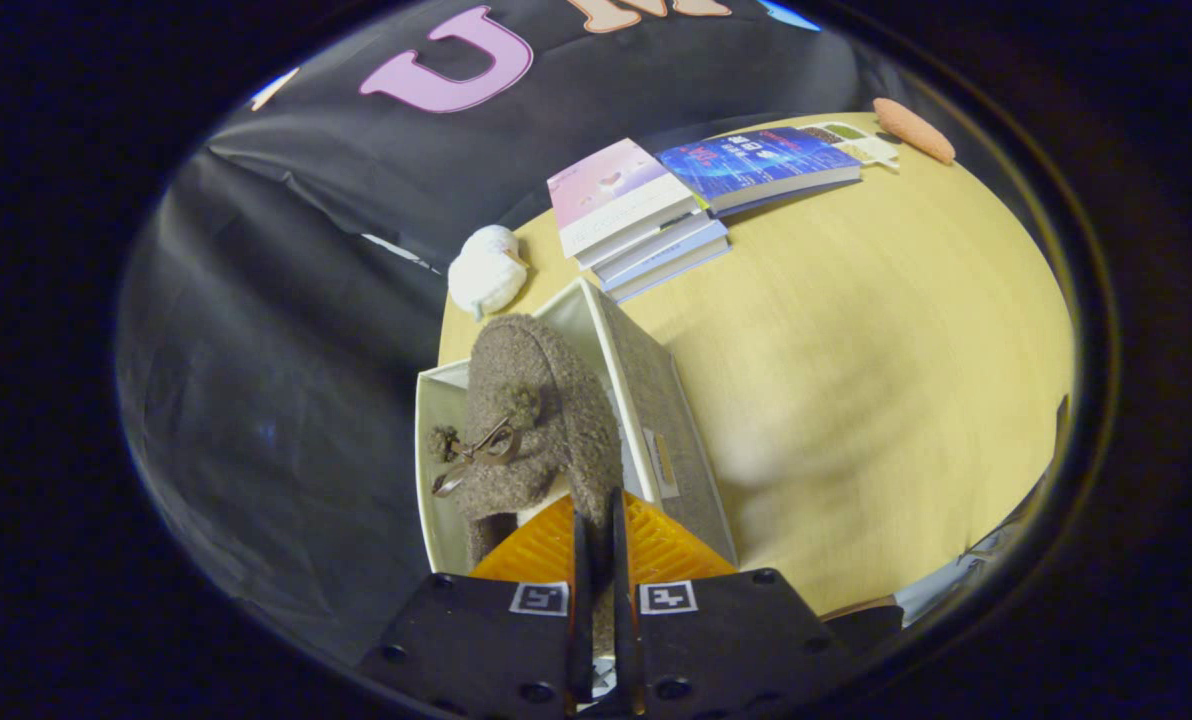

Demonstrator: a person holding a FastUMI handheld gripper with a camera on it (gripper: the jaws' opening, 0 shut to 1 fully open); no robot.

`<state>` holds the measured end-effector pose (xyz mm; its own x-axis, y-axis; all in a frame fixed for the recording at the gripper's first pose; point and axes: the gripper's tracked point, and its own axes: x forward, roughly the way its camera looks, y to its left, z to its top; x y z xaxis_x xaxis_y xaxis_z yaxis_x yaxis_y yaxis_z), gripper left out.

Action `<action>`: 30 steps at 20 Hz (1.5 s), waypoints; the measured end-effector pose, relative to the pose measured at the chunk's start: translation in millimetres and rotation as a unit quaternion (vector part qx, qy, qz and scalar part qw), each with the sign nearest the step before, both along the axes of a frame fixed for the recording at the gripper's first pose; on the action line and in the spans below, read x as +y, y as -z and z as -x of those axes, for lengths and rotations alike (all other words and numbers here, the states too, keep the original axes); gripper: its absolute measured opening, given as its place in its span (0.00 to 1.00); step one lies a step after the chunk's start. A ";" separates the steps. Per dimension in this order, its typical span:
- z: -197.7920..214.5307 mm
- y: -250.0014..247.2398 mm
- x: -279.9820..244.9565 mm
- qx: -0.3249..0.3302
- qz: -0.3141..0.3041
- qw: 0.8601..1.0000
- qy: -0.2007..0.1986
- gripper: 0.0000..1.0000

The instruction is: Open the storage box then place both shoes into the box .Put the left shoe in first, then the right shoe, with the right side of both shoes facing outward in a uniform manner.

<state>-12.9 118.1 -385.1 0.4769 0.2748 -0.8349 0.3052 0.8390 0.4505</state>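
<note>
So the shoe [541, 420] here is a fuzzy brown-grey slipper type with little pom-poms and a metal buckle on top, and it's hanging right over the open storage box [646, 400], which sits at the near-left corner of the desk [886, 380]. The gripper [596, 545] has its two fingers pinched nearly together on the heel end of the shoe, so it's clenched on it, with only a thin strip of the collar squeezed between them.

The bit that matters: the shoe runs straight away from the fingers, heel at the tips and toe pointing off toward the far-left desk edge, where a white plush thing [488, 270] sits. That long axis lines up pretty well with the long side of the box, whose grey wall with a small label is just to the right of the shoe. My guess is it only needs lowering, not turning. Can't tell which shoe of the pair this is, or whether another one's already inside, since this one covers most of the opening.

Further back there's a stack of books [646, 225] near the far edge, and an orange oval thing [914, 130] at the far-right corner.
</note>
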 end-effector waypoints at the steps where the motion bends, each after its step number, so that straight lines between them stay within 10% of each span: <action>1: -0.3 -0.3 -0.2 0.001 0.000 1.000 0.000 0.12; 30: -40.6 -58.8 -36.0 -0.102 0.006 0.994 0.028 0.26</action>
<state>27.7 82.0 -326.3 0.6512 0.2344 -0.7218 0.2545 0.8286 0.4986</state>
